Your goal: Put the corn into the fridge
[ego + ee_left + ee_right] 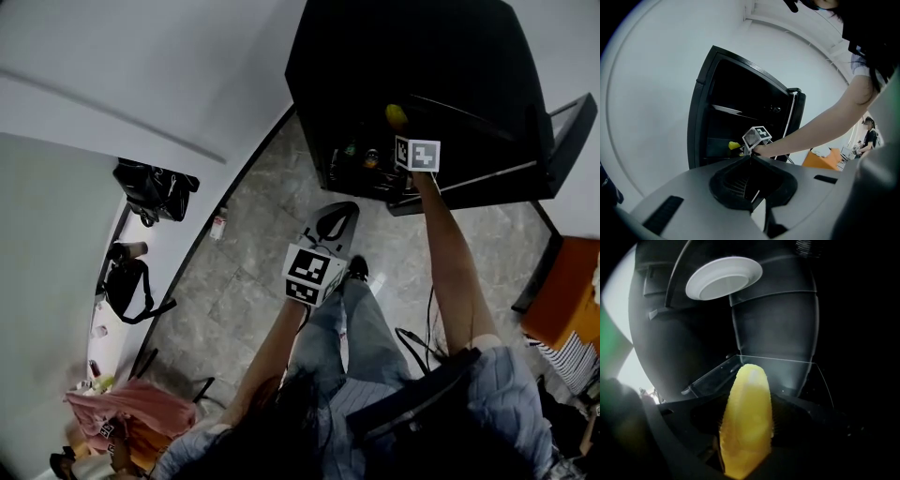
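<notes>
The yellow corn cob (748, 418) stands upright between the jaws of my right gripper (746, 446), which is shut on it. The gripper reaches into the open black fridge (394, 56), and the cob points over a glass shelf (783, 373). From the head view the corn (397, 116) shows just past the right gripper (409, 141) at the fridge opening. From the left gripper view the corn (735, 146) shows beside the right gripper's marker cube (757, 136). My left gripper (334, 225) hangs lower, over the floor in front of the fridge. Its jaws meet, and nothing sits in the left gripper (751, 164).
A white plate (724, 277) rests on an upper shelf. Small bottles (361, 155) stand low in the fridge, whose door (562, 141) swings open to the right. On the floor are a bottle (218, 225) and a cable (412, 342). A black bag (155, 190) lies left; an orange object (562, 291) right.
</notes>
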Demonstrator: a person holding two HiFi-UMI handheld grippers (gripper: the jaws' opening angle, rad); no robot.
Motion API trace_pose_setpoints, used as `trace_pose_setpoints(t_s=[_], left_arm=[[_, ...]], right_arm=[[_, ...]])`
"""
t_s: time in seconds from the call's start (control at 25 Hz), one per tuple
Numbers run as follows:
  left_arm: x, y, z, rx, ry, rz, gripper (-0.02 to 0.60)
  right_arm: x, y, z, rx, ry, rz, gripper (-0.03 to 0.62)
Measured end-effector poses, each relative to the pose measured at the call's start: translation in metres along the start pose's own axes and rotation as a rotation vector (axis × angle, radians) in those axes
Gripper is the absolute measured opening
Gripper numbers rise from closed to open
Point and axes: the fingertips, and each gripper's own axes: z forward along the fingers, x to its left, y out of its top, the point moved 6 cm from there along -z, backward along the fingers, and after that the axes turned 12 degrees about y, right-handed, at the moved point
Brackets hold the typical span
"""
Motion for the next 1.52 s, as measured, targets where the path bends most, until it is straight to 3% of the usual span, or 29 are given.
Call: trace_pose_setpoints(t_s=[0.32,0.68,1.16,1.24,1.36,1.52], left_arm=[[0.001,0.003,-0.002,-0.003,-0.003,-0.015,0.008],[0.009,0.011,-0.006,-0.028,0.010,-0.057,0.008],[0.014,0.006,-0.004,-0.023,0.006,-0.106,0.008],[0.014,0.006,-0.002,-0.021,0.001,-0.113,0.008],[0.011,0.005,0.000,-0.016,-0.007,-0.116,0.008],[0.008,0.003,0.004,-0.009,-0.015,-0.119,0.008]], right_arm=[[0.008,0.010,-0.013,-0.045,0.043,0.007,0.265],[0.012,0.003,-0.042,-0.124,-0.003,0.042,0.267],[0.035,-0.043,-0.089,-0.187,-0.045,0.041,0.265],[0.036,-0.048,-0.090,-0.189,-0.045,0.065,0.249],[0.033,-0.059,-0.087,-0.171,-0.065,0.097,0.159],[0.029,-0.065,-0.083,-0.159,-0.047,0.132,0.143]])
